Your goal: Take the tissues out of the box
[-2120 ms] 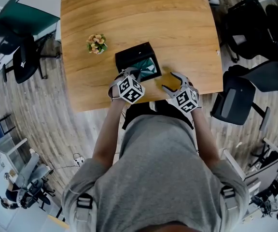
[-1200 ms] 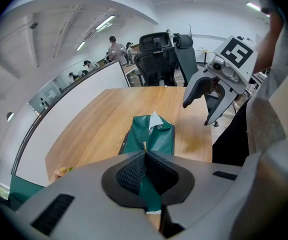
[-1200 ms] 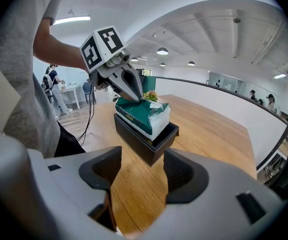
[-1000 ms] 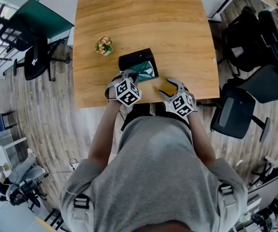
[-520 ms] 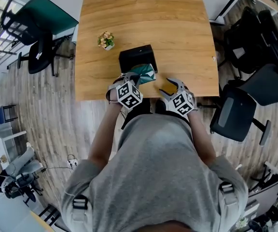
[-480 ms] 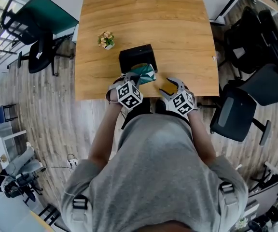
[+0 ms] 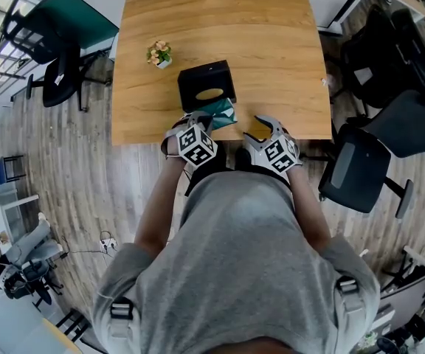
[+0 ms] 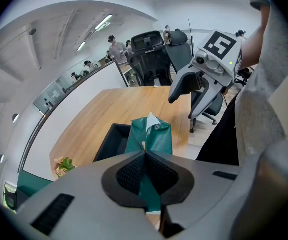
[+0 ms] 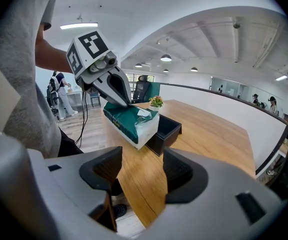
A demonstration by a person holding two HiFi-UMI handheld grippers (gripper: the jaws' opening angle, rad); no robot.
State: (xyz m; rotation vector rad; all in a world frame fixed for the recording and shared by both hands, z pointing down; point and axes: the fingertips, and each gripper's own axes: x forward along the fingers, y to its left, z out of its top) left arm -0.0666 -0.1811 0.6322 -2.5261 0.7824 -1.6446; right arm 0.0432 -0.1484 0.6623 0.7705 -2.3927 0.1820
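A black open box (image 7: 206, 83) stands on the wooden table (image 7: 271, 43), and its inside looks empty. A green-wrapped tissue pack (image 7: 218, 113) hangs just clear of the box, tilted, over the table's near edge. My left gripper (image 7: 204, 122) is shut on the pack's green wrapper. In the left gripper view the pads pinch the wrapper (image 8: 151, 136) in front of the box (image 8: 111, 141). My right gripper (image 7: 260, 129) stands open to the right of the pack with nothing between its jaws. From the right gripper (image 9: 141, 169) I see the pack (image 9: 131, 123) raised beside the box (image 9: 166, 129).
A small potted plant (image 7: 158, 53) sits on the table left of the box. Black office chairs stand at the right (image 7: 360, 164) and the left (image 7: 50, 72) of the table. The person's body is close against the near table edge.
The tissue pack has come up out of the black box toward the near edge, held by my left gripper. The right gripper has stayed open beside it.
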